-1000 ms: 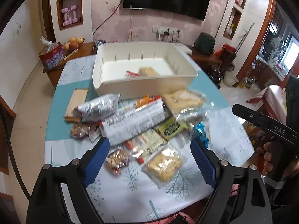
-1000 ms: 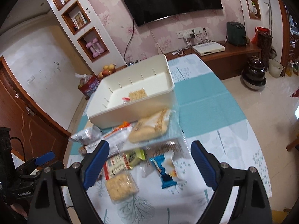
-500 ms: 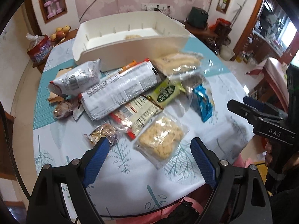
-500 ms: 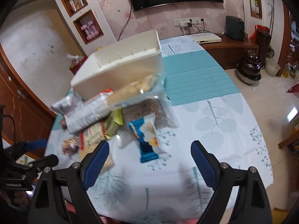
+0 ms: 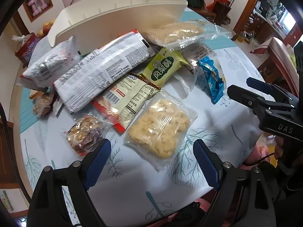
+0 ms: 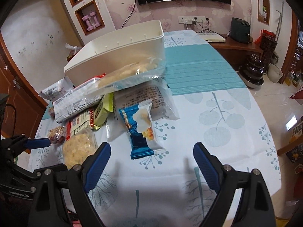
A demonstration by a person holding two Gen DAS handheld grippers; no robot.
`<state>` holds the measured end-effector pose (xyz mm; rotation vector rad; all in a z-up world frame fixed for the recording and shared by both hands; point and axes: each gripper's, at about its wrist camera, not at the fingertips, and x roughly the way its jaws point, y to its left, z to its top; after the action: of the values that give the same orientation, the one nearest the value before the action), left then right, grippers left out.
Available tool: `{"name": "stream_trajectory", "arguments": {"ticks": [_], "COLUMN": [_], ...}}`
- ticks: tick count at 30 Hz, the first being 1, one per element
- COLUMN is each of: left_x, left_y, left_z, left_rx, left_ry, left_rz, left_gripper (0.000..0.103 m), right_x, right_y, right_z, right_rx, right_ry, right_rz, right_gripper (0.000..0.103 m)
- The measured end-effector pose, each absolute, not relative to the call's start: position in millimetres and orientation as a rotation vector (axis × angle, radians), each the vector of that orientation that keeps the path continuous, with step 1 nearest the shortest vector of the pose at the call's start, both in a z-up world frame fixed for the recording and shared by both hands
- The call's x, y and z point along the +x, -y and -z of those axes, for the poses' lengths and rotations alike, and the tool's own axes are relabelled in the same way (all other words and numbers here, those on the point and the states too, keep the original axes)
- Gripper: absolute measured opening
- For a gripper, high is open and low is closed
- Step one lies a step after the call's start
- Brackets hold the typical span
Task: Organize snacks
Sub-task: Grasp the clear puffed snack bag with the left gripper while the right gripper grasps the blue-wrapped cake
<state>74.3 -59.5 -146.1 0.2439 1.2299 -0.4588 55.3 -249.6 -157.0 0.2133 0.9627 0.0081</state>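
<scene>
Snacks lie heaped on the surface (image 6: 217, 98) just in front of the cream bin (image 5: 117, 19). Left hand-held gripper (image 5: 150, 162) hangs wide over the clear pale-crisp packet (image 5: 161, 126); right hand-held gripper (image 6: 151, 162) gapes empty near the blue packet (image 6: 142, 130).

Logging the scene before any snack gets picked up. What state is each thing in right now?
Left gripper: jaws open, empty.
Right gripper: jaws open, empty.
White bin: upright, top open.
Blue packet: flat on the tablecloth, sealed.
Clear pastry pack: flat, sealed.
Long white packet: lying on other snacks.
Green packet: resting on the pile.
</scene>
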Motion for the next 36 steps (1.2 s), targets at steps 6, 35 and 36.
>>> {"name": "stream_trajectory", "arguments": {"ticks": [6,35,36], "left_x": [82.6,113.8,114.4], "left_y": [73.3,129.9,130.8], "left_z": [162.3,196.8,196.8], "left_rx": [0.282,0.354,0.354], "left_ry": [-1.266,-1.282,-1.281], "left_rz": [0.469,0.47,0.471], "left_gripper": [0.088,0.075,0.074], "right_x": [64.4,85.5,85.5], "right_y": [248.0,243.4,243.3], "right_z": [169.1,184.0,184.0], "right_rx": [0.203,0.19,0.188], "right_ry": [-0.994,-1.014,-1.012], "right_rz": [-0.024,-0.055,-0.05], "right_gripper": [0.087,0.07,0.069]}}
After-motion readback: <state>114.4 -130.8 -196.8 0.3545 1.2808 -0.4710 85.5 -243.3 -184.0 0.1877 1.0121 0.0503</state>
